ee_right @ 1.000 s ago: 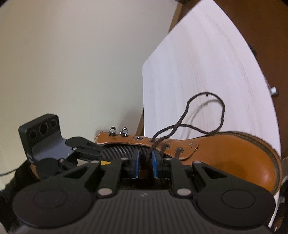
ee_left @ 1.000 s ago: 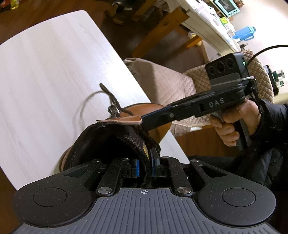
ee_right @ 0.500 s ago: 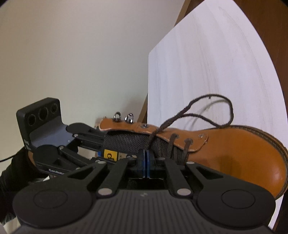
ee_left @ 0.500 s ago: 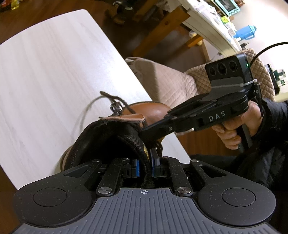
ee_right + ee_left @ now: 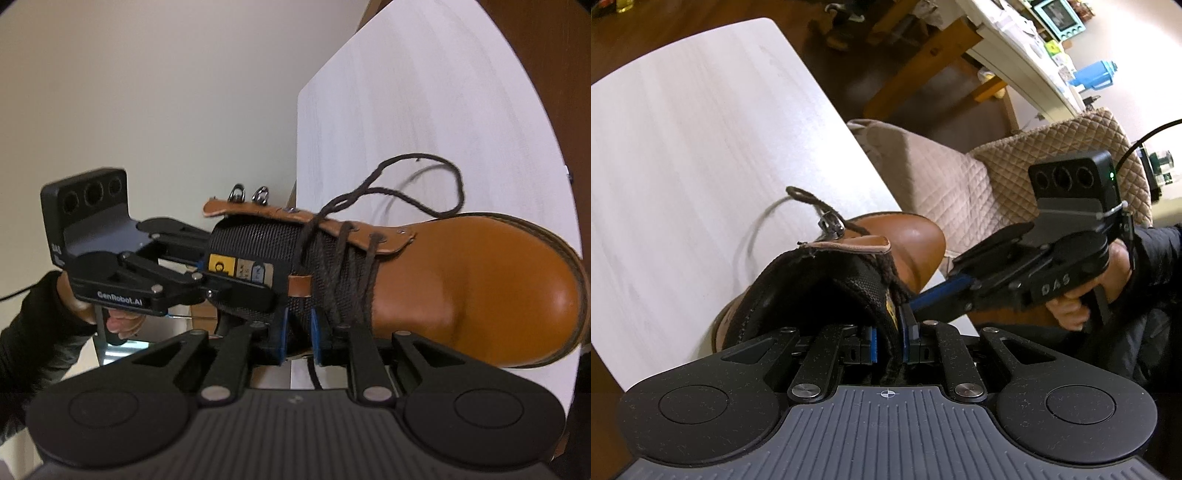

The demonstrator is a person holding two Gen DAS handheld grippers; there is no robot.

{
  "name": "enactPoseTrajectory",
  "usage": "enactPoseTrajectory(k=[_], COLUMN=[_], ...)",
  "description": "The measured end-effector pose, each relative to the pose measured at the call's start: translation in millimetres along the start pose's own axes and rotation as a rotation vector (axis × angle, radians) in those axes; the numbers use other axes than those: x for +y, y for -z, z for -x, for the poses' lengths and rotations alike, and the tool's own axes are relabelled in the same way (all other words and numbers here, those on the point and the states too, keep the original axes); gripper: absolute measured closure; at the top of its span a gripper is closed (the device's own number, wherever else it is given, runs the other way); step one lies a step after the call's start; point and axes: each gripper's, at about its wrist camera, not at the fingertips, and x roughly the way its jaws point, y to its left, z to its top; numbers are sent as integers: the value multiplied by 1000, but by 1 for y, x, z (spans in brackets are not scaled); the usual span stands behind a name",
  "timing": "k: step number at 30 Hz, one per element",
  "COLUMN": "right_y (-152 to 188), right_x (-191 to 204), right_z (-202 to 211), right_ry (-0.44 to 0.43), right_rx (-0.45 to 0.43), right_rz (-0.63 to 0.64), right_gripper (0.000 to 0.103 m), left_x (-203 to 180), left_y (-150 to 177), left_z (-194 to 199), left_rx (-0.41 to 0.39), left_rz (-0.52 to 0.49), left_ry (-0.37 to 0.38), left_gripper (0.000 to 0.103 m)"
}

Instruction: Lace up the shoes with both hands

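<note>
The left tool (image 5: 889,341) is clamped on the boot's black mesh tongue (image 5: 258,240), holding it up so the eyelets stay exposed. The right tool (image 5: 297,341), jaws just reopened slightly, holds nothing I can make out; the brown lace (image 5: 417,184) trails beneath it. The tan boot (image 5: 480,280) lies on the white worktop (image 5: 683,147).

Worktop (image 5: 683,155): pale wood-grain, rounded corners. Floor (image 5: 820,62): dark brown wood. Wall (image 5: 147,92): plain cream. Chair (image 5: 960,177): beige quilted cover, beside the worktop. Side table (image 5: 1008,55): white top, wooden legs, small clutter, blue jug (image 5: 1093,74).
</note>
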Motion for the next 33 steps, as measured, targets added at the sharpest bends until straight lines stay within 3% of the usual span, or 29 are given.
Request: enactPoseTrajectory(k=[16, 20, 23, 30, 33], right_y=[1, 2, 3, 26, 26], right_x=[6, 4, 7, 17, 14], right_z=[-10, -9, -2, 22, 27], right_ry=[41, 48, 30, 53, 65], right_rx=[1, -2, 17, 173, 139], right_rz=[81, 88, 95, 170, 143], right_gripper=[88, 101, 102, 102, 98], left_x=[3, 2, 3, 4, 5], left_y=[1, 1, 1, 3, 3], left_z=[-1, 0, 1, 1, 2], left_rx=[1, -1, -4, -14, -17], left_rz=[9, 10, 9, 12, 17], left_ry=[8, 10, 8, 7, 13], left_gripper=[91, 91, 91, 91, 91])
